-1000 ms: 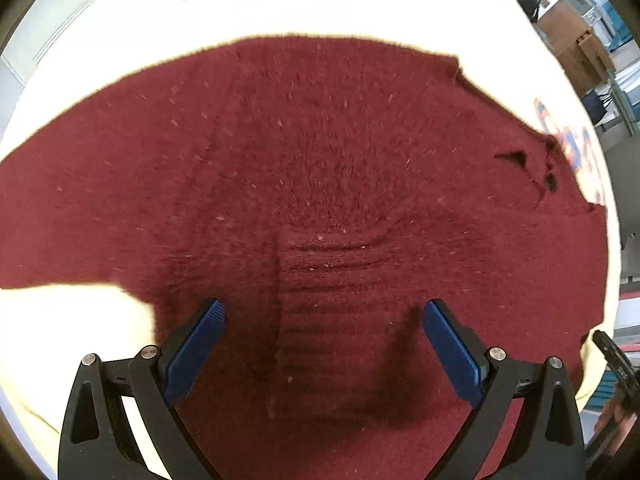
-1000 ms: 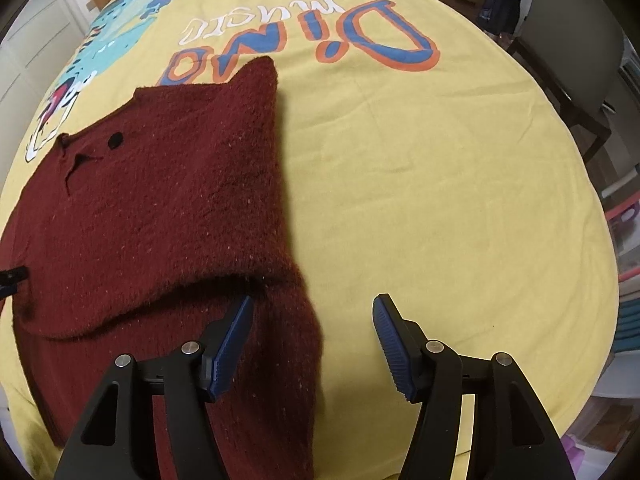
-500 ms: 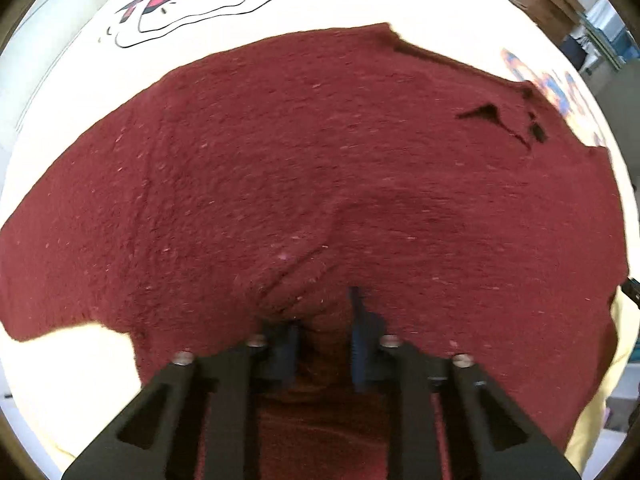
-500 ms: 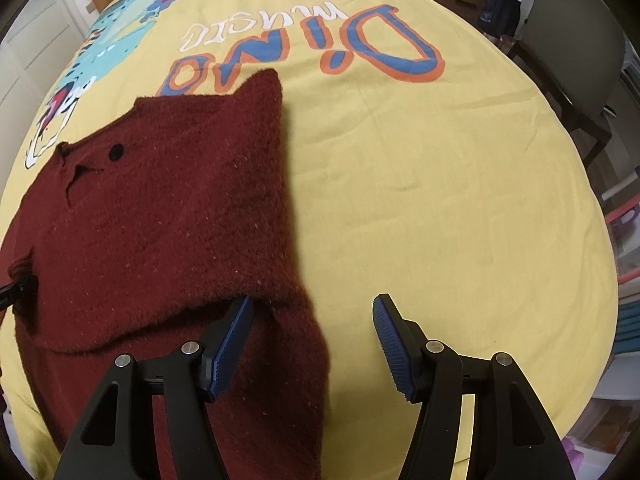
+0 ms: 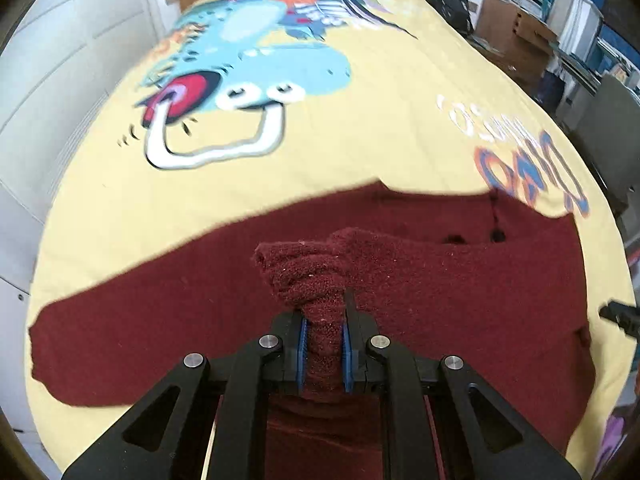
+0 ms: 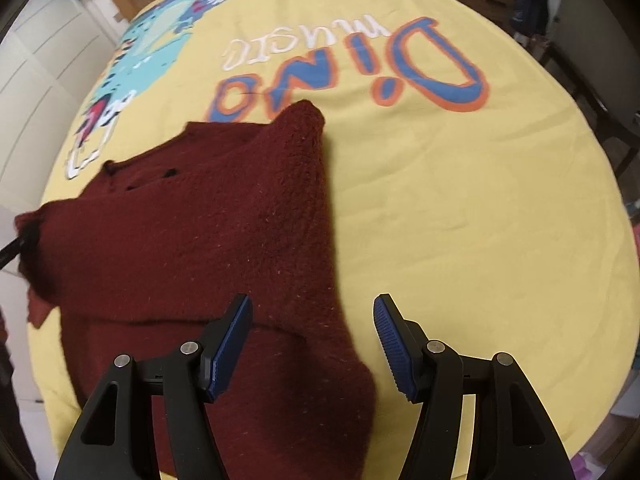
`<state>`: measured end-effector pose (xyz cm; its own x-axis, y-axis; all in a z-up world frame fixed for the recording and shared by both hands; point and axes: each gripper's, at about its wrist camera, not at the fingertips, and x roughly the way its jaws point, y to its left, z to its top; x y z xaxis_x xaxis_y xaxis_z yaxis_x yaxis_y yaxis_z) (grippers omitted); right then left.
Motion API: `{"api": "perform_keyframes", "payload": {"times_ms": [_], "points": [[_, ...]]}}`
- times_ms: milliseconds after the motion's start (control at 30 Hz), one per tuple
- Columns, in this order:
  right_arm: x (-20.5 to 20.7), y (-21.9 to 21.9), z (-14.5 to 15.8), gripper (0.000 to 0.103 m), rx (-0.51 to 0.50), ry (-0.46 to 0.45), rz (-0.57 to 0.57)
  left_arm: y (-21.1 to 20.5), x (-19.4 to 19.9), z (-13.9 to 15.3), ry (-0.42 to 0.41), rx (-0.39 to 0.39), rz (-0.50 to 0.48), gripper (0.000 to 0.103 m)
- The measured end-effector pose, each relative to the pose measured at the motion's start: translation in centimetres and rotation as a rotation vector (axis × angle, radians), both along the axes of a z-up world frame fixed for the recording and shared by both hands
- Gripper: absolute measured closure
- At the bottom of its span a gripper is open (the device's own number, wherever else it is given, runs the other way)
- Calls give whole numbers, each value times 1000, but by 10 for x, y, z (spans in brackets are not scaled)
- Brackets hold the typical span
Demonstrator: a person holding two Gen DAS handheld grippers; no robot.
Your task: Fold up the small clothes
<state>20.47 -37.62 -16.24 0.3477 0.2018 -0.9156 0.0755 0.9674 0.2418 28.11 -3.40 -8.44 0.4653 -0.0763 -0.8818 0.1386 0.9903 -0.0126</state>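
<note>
A dark red knit sweater (image 5: 460,296) lies spread on a yellow printed bedspread (image 5: 360,128). My left gripper (image 5: 323,350) is shut on a bunched ribbed part of the sweater (image 5: 316,276) and holds it lifted above the rest. In the right wrist view the sweater (image 6: 200,240) fills the left half, with a sleeve running down between the fingers. My right gripper (image 6: 312,344) is open, hovering over that sleeve (image 6: 316,380) near the sweater's right edge. The left gripper's tip (image 6: 12,250) shows at the far left, with the fabric pulled up there.
The bedspread (image 6: 460,200) carries a blue dinosaur print (image 5: 260,64) and "Dino music" lettering (image 6: 360,60). White wardrobe doors (image 5: 60,60) stand on the left. Cardboard boxes and shelves (image 5: 520,24) and a chair (image 6: 592,40) stand beyond the bed's right side.
My left gripper closed on the ribbed part of the sweater and lifted it, tilting up so more of the bed shows. The right gripper stayed open and shifted slightly.
</note>
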Motion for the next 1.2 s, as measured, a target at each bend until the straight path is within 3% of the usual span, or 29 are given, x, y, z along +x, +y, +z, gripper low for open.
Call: {"api": "perform_keyframes", "payload": {"times_ms": [267,400,433,467,500,633,800,967,1067,1100,1200], "points": [[52,-4,-22,35,-35,11,-71,40,0,-29,77,7,29,92],[79,1,-38,36,35,26,-77,54,-9,-36,100,6,40,92],[83,5,-41,38,60,26,-68,56,-10,-37,103,5,40,92],[85,9,-44,49,67,32,-61,57,-9,-38,104,4,41,92],[86,13,-47,87,43,51,-54,58,-9,-40,105,4,40,92],[78,25,-33,87,-89,-2,-19,59,-11,-37,106,6,31,92],[59,6,-21,87,-94,-38,-63,52,-16,-38,105,-5,-13,92],[70,9,-49,85,-115,29,-70,45,-18,-69,124,90,-27,91],[71,10,-54,77,-111,21,-93,49,-18,-79,127,88,-8,87],[71,11,-53,72,-116,17,-96,50,-17,-79,123,80,-4,86],[65,10,-40,36,-158,-27,-102,52,-15,-73,121,62,1,81]]}}
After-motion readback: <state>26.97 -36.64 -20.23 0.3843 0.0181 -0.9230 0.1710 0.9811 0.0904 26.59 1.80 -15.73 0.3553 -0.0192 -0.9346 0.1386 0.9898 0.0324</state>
